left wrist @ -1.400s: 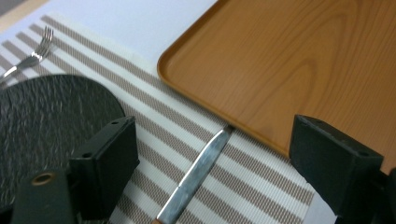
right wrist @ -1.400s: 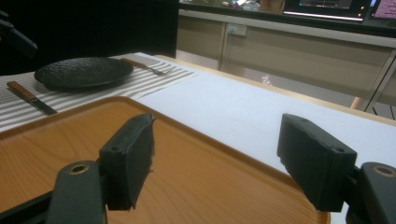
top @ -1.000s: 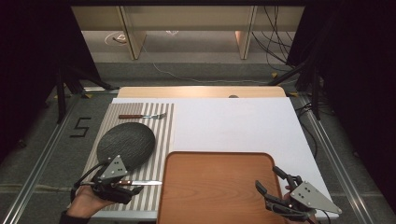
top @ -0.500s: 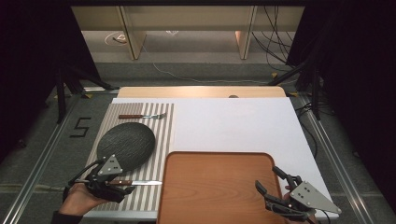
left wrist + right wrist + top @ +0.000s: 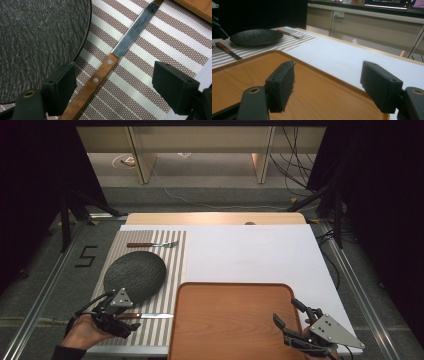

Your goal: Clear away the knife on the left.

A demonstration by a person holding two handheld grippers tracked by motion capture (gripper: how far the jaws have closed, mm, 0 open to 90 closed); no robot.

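We see the worktop under a white sheet, wood strip showing along its far edge. Wooden tray sits at the near edge, roughly centred, long side flush with that edge. Striped placemat covers the left part of the worktop, just beside the tray's left rim. Dark textured plate lies mid-mat. Fork with wooden handle lies near the mat's far edge, parallel to it, apart from the plate. Knife with riveted wooden handle lies on the mat between the plate and the near edge, blade pointing at the tray.

Left tongs held by a hand at the near-left corner, jaws spread wide, straddling the knife handle. In the left gripper view neither pad touches the handle; height above the mat is hard to judge, probably just over it.

Right tongs at the near-right corner, jaws also wide apart, gripping nothing, over the tray's right rim. Right gripper view looks low across the tray toward plate, knife and fork.
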